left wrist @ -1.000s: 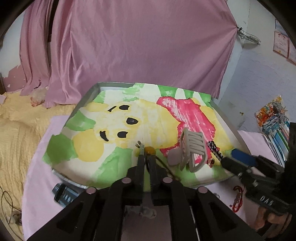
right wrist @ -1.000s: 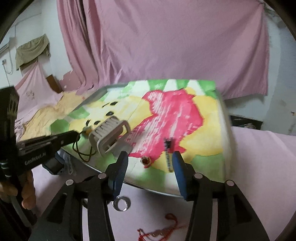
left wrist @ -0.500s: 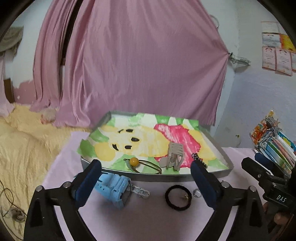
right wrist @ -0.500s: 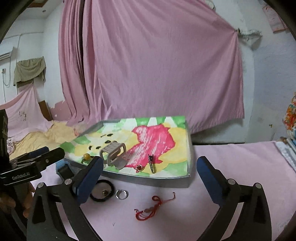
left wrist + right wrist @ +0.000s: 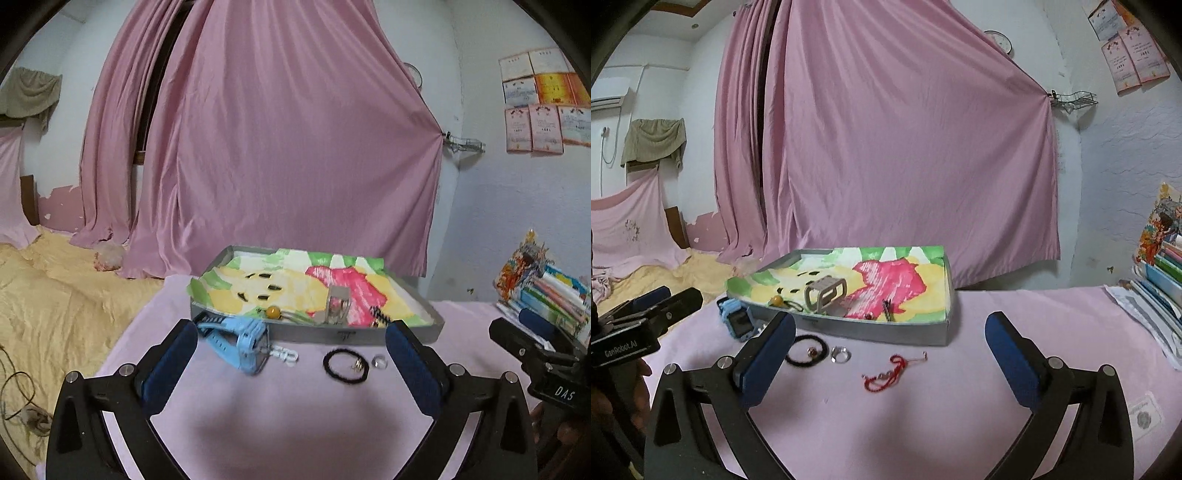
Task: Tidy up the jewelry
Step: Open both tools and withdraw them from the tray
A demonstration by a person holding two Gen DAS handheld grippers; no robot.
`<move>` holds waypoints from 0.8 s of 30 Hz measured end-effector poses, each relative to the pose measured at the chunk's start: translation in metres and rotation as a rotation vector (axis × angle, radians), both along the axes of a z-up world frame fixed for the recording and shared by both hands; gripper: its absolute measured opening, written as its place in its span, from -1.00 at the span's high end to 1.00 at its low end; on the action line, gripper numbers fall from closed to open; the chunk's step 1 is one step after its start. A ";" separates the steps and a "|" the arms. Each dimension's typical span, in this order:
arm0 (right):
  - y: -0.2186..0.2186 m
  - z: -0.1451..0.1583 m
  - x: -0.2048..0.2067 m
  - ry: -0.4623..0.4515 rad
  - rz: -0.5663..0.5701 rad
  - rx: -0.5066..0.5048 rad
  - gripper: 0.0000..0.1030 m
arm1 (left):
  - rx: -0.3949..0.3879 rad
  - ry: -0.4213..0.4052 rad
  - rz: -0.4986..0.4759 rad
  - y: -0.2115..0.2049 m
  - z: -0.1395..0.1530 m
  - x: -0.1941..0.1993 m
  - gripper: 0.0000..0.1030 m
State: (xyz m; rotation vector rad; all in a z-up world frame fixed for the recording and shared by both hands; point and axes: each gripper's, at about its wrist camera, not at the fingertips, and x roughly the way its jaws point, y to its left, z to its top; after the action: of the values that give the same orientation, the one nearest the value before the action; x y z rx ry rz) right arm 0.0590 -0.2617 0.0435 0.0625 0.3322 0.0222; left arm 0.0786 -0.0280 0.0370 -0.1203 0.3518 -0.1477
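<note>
A grey tray (image 5: 347, 335) lined with a cartoon drawing holds a grey claw clip (image 5: 338, 304), a yellow-bead hair tie (image 5: 273, 312) and a striped hair clip (image 5: 380, 315). In front of it on the pink cloth lie a blue watch (image 5: 240, 339), a black hair tie (image 5: 345, 365) and a silver ring (image 5: 379, 362). My left gripper (image 5: 291, 365) is open and holds nothing, pulled back from the tray. The right wrist view adds a red string bracelet (image 5: 886, 373) on the cloth, just ahead of my open, unloaded right gripper (image 5: 890, 356), near the tray's front wall (image 5: 886, 330).
A stack of books (image 5: 1160, 273) stands at the table's right edge. A small white clip (image 5: 284, 354) lies beside the watch. A pink curtain (image 5: 295, 147) hangs behind the tray, and a yellow blanket (image 5: 55, 295) lies to the left.
The left gripper let go of the yellow-bead hair tie in the tray and opened. Both grippers drew back from the tray, and the right one opened wider.
</note>
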 end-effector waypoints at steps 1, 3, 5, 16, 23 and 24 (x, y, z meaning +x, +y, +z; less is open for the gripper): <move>0.000 -0.001 -0.002 0.002 0.001 0.002 -0.96 | 0.005 0.000 -0.001 0.000 -0.001 -0.004 -0.99; 0.001 -0.005 -0.005 0.007 0.000 0.004 -0.96 | 0.011 0.001 0.002 0.001 -0.004 -0.009 -0.99; 0.001 -0.007 -0.008 0.006 -0.004 0.005 -0.96 | 0.016 -0.001 0.005 0.002 -0.007 -0.013 -0.99; 0.004 -0.015 -0.009 0.046 -0.004 -0.003 -0.96 | 0.041 0.016 0.017 0.002 -0.012 -0.017 -0.99; 0.004 -0.019 0.005 0.106 0.004 -0.019 -0.96 | 0.045 0.077 0.021 0.007 -0.017 -0.003 -0.99; 0.003 -0.021 0.009 0.127 0.010 -0.018 -0.96 | 0.044 0.092 0.019 0.008 -0.017 0.000 -0.99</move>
State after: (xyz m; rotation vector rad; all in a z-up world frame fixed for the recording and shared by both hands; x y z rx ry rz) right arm 0.0682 -0.2587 0.0225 0.0444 0.4596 0.0248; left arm 0.0790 -0.0196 0.0196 -0.0868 0.4448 -0.1157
